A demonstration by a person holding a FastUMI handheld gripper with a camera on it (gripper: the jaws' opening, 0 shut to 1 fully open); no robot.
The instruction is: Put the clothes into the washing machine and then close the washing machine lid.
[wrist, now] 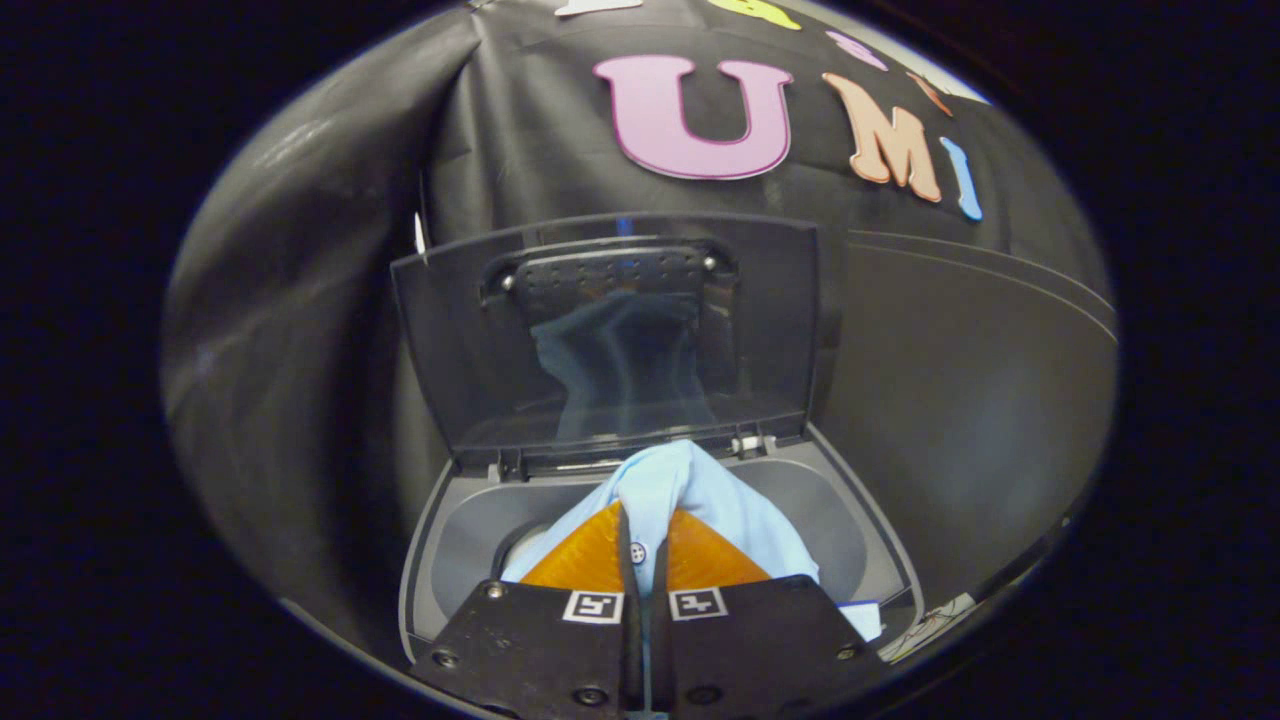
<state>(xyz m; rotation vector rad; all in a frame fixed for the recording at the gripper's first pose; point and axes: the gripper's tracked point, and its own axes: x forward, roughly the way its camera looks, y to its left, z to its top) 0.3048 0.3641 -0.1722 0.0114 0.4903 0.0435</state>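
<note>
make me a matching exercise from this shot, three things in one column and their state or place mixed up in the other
Things:
1. washing machine lid
2. light blue shirt
3. gripper
4. washing machine tub

States or places:
A. shut on the cloth, both fingers pressed together on it
B. standing open, tilted back against the booth wall
C. pinched between the fingers, hanging over the tub opening
D. open at the top, just beyond the fingers

Pairs: 1-B, 2-C, 3-A, 4-D
</note>
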